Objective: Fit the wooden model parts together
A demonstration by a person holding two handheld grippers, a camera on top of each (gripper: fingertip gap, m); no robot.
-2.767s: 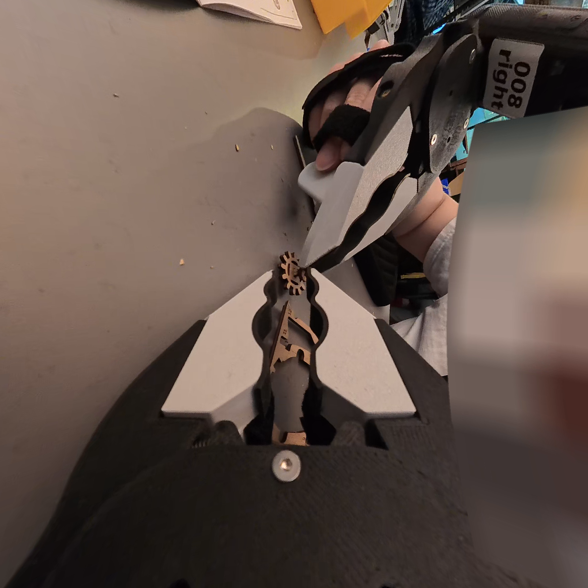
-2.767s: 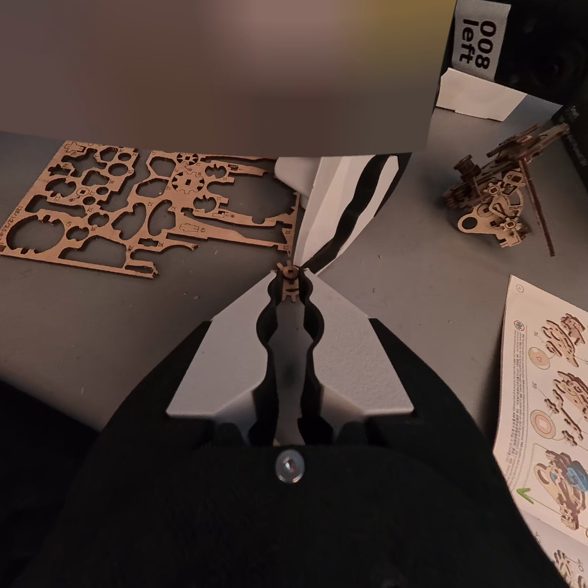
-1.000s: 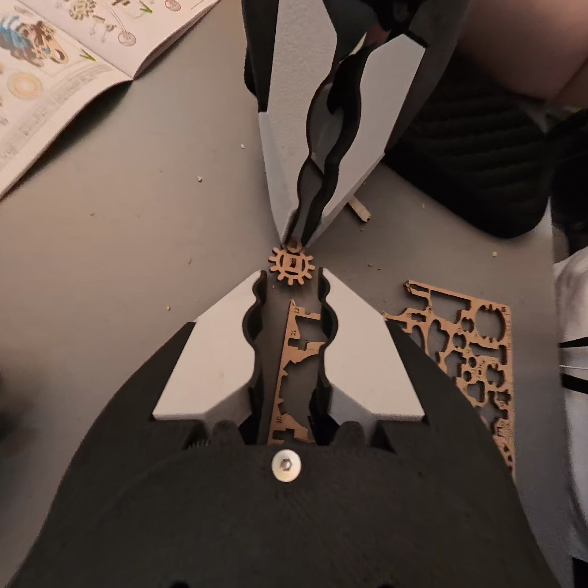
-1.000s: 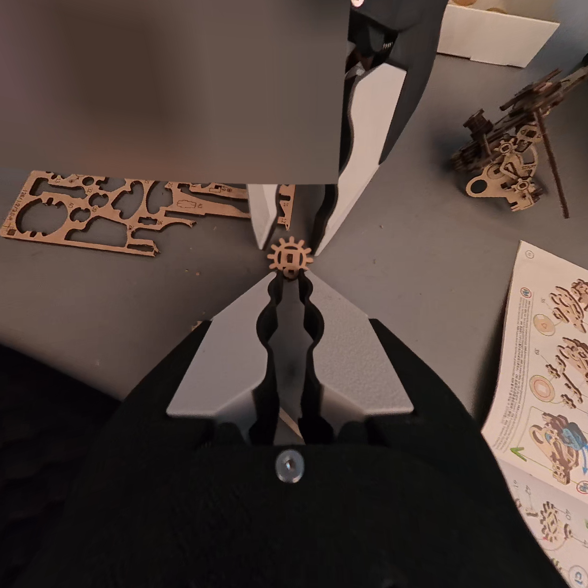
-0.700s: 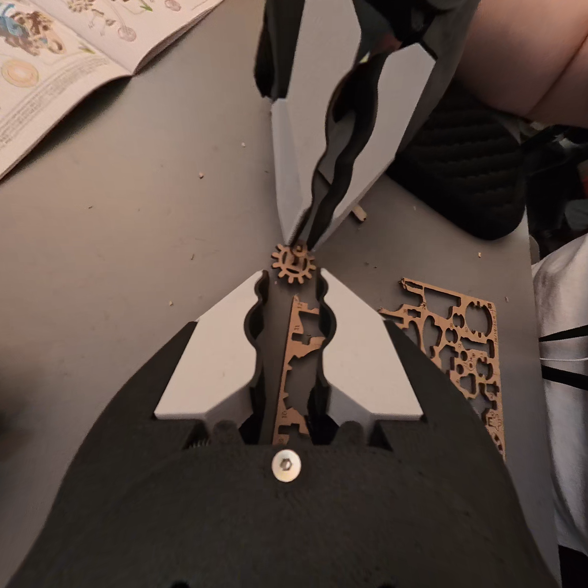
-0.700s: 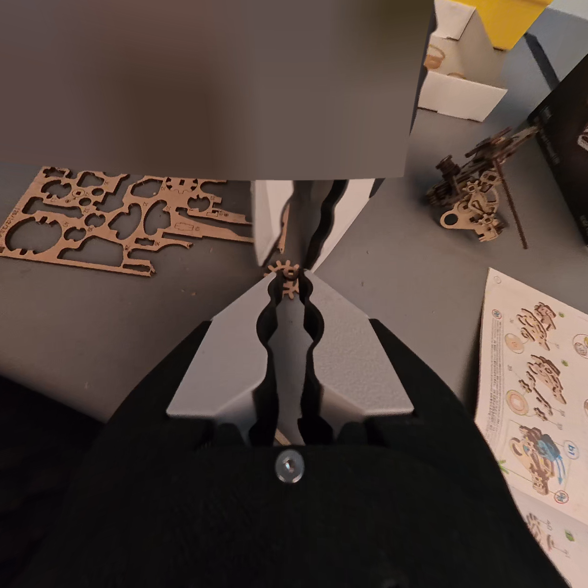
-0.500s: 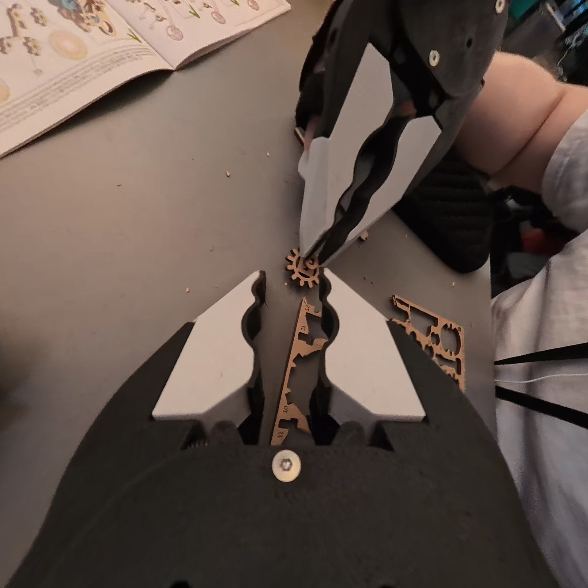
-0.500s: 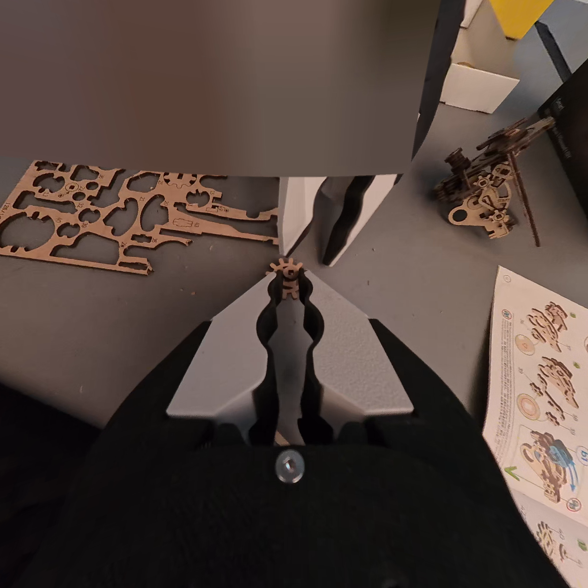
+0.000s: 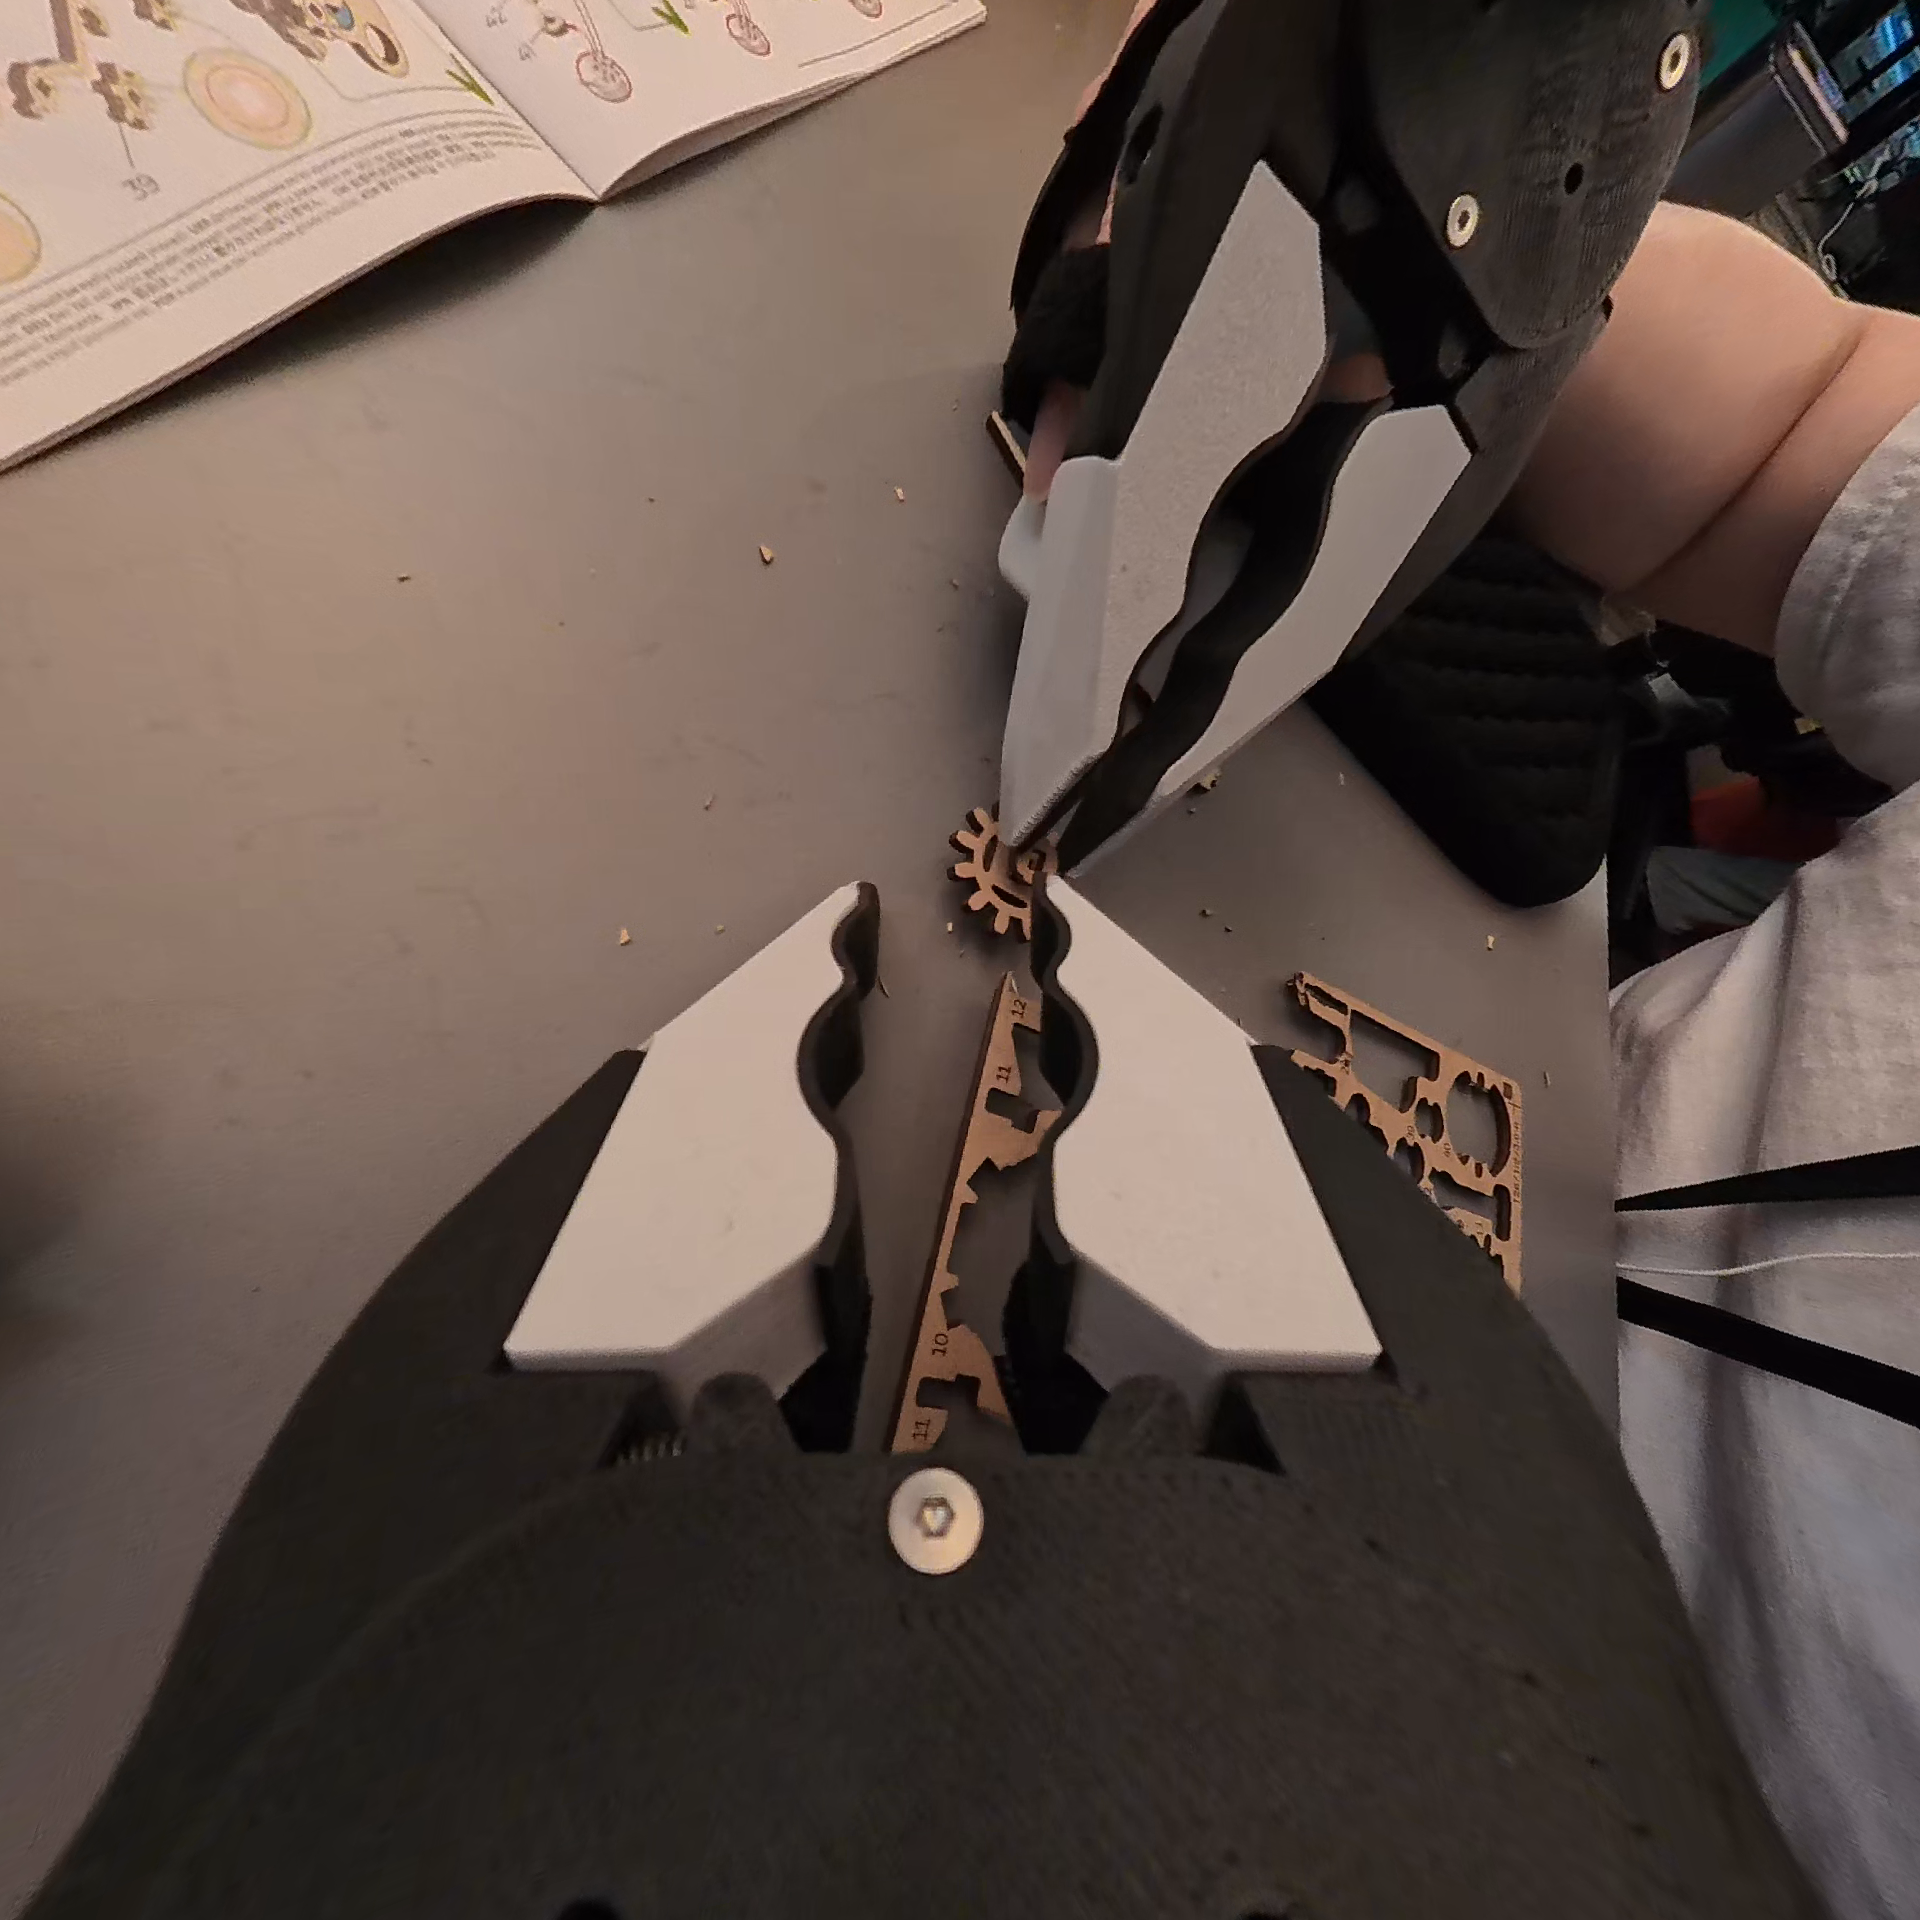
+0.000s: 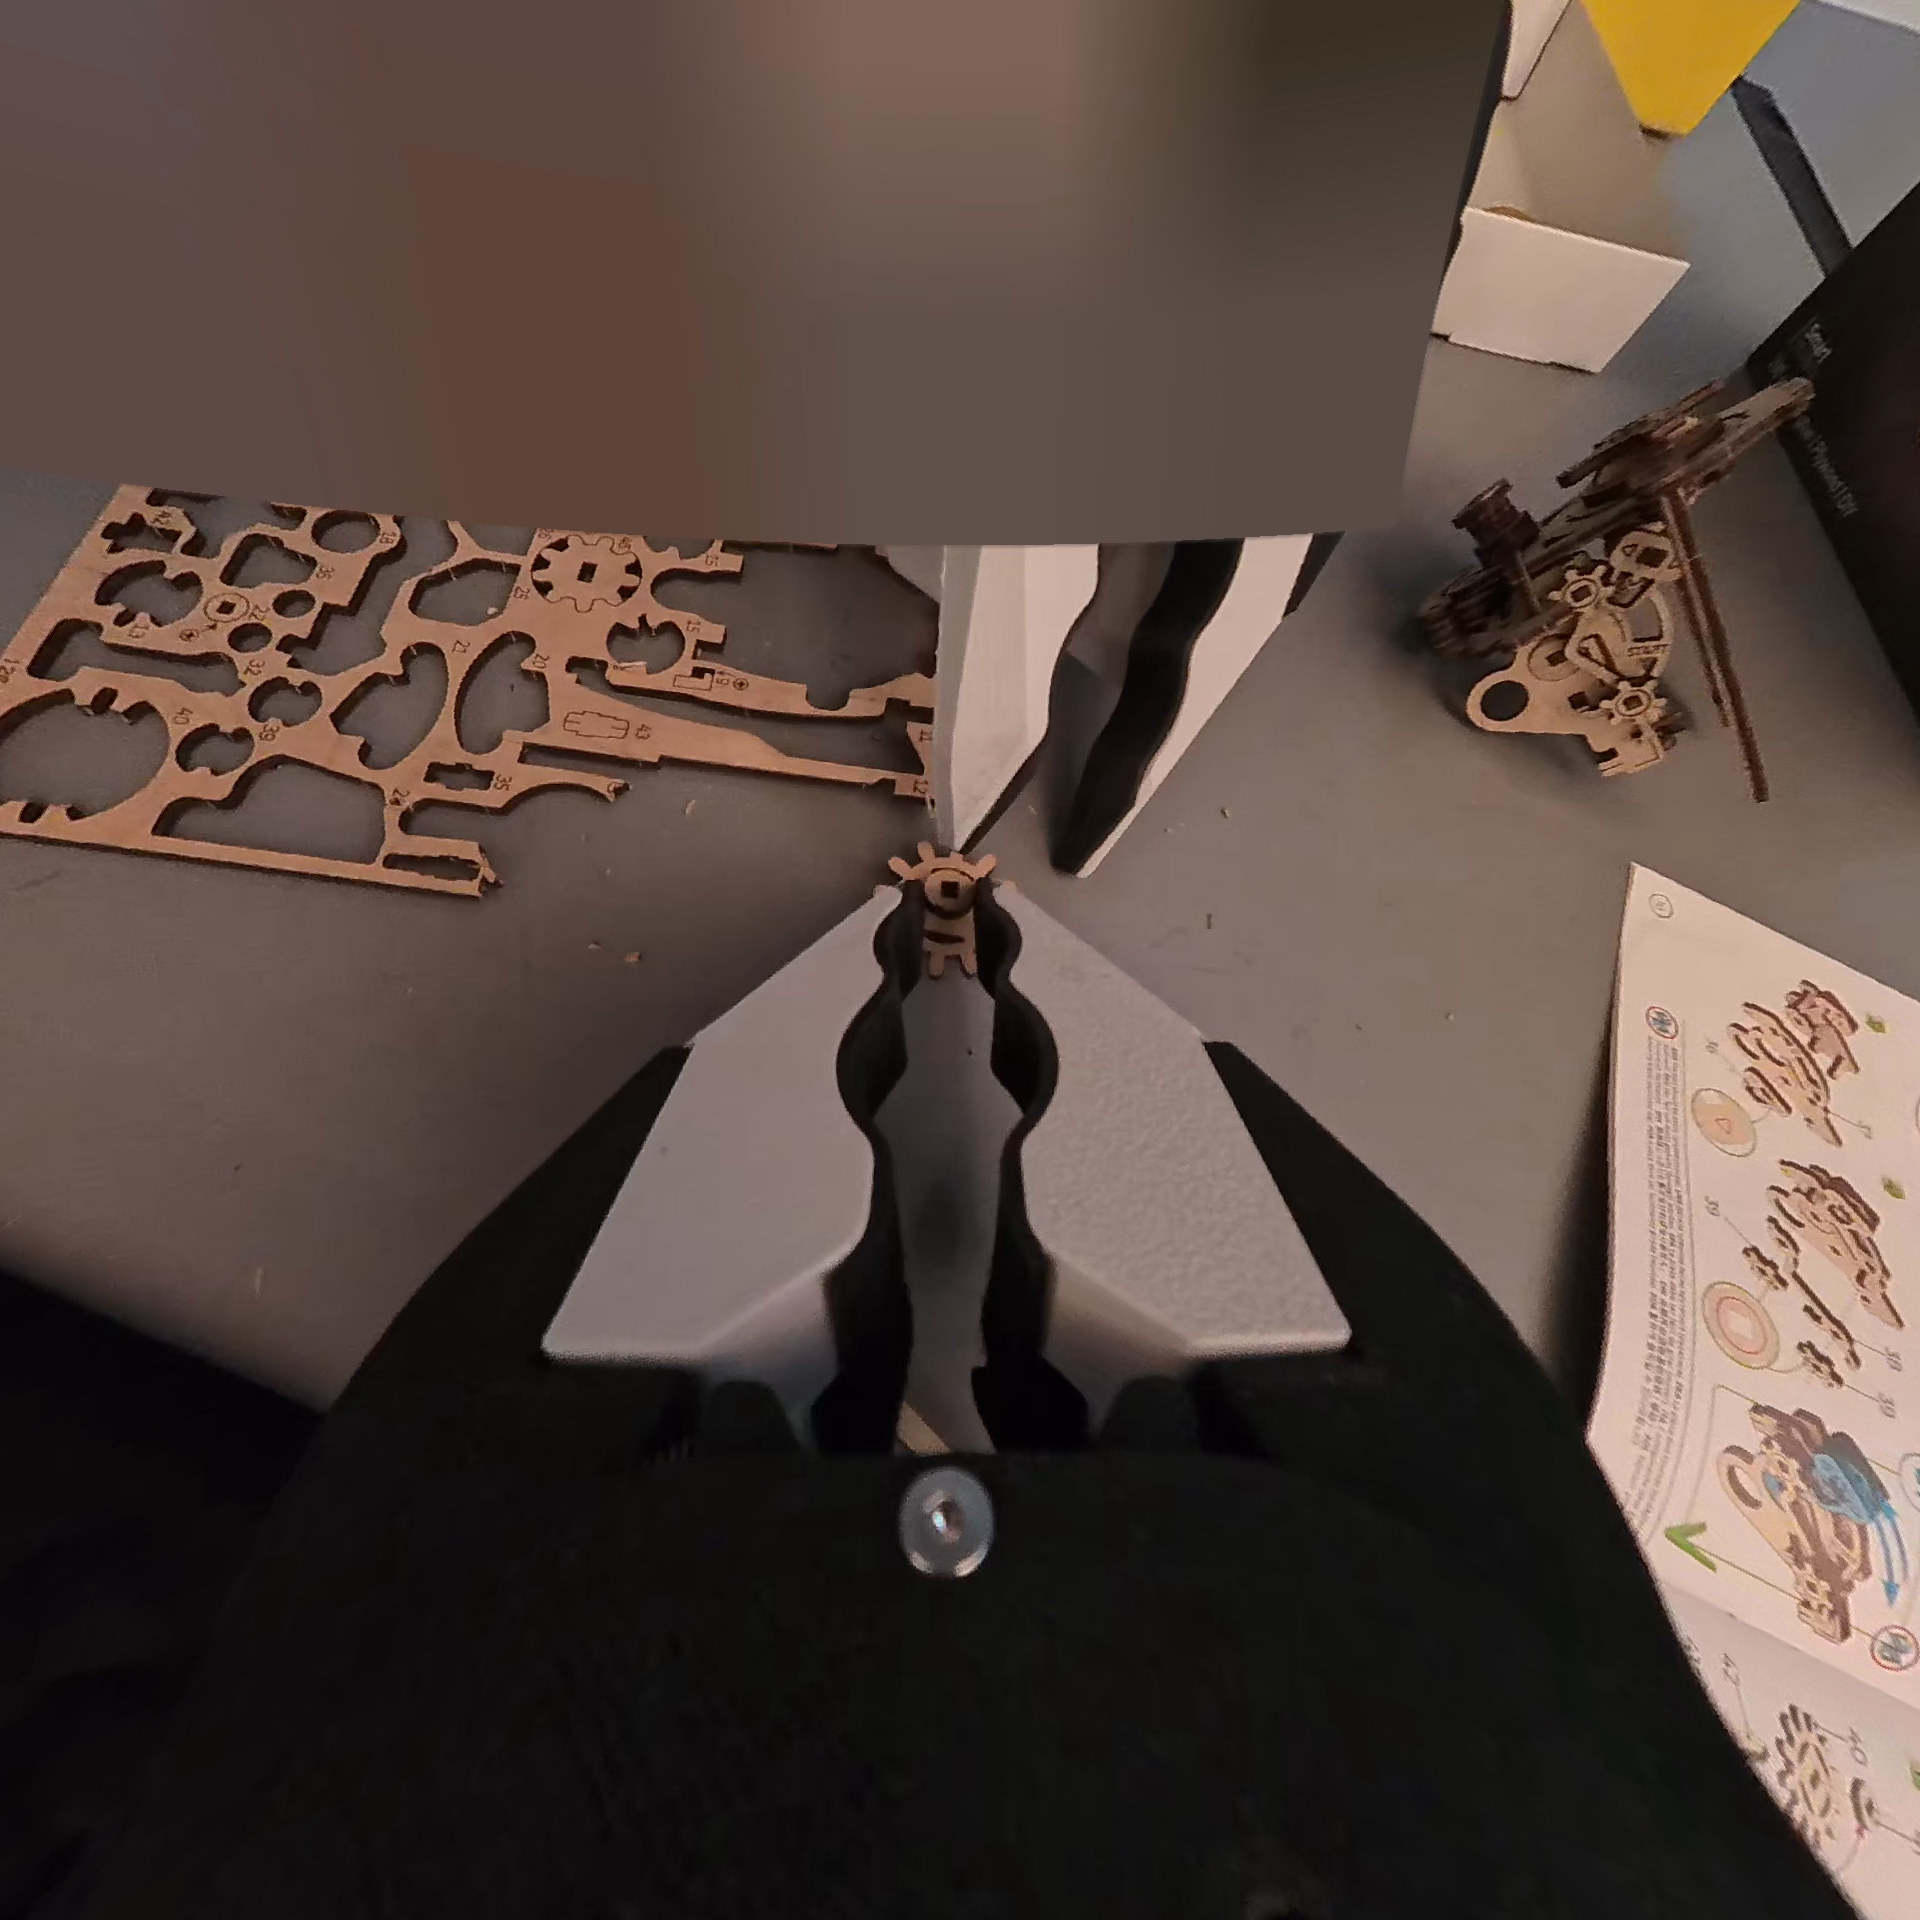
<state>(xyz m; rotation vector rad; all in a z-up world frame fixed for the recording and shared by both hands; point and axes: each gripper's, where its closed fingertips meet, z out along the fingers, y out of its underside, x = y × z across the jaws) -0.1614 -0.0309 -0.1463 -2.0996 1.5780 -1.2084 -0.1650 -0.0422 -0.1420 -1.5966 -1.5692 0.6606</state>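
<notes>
At twelve o'clock of the spread, empty left gripper (image 9: 951, 899), the right gripper (image 10: 948, 902) pinches the small gear (image 10: 945, 914); a thin tip hold could let it twist free.

Right gripper (image 10: 945, 914) pinching a small wooden gear (image 10: 943, 896) at its tips; left gripper (image 10: 1023, 847) spread just ahead; cut-out sheet (image 10: 312, 686) ahead-left, model (image 10: 1590, 644) ahead-right, booklet (image 10: 1766, 1247) right.

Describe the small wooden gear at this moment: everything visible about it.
The small wooden gear is a light, laser-cut plywood disc with dark-edged teeth and a slotted centre. The right claw is shut on it, held above the grey table. The left claw stands open; its right tip sits against the gear's edge.
</notes>
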